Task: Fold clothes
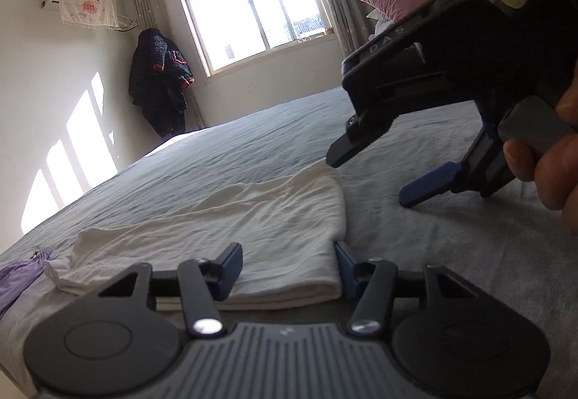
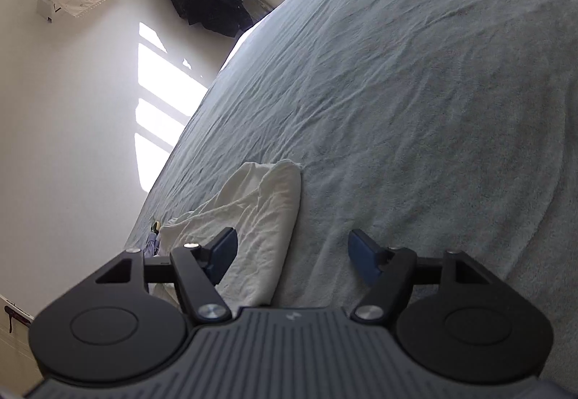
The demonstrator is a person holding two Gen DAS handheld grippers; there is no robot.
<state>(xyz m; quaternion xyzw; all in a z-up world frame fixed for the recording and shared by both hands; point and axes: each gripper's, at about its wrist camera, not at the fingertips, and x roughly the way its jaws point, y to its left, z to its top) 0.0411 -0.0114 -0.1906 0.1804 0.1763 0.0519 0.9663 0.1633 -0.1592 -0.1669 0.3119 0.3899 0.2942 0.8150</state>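
We judge the white folded garment [image 1: 224,218] on the grey bed [image 1: 451,254] light, limp and crease-prone, best pinched at its near folded corner, which our left gripper [image 1: 287,269] straddles unclamped, right gripper [image 2: 292,254] open above its far edge.

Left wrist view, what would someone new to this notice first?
Probably the white garment lying folded on the grey bed, with the left tongs straddling its near folded edge, pads apart. Next, the right tongs, open, hanging over the bed beside the garment's far corner, held by a hand at the right edge. Behind them, the bright window and a dark coat hanging in the corner.
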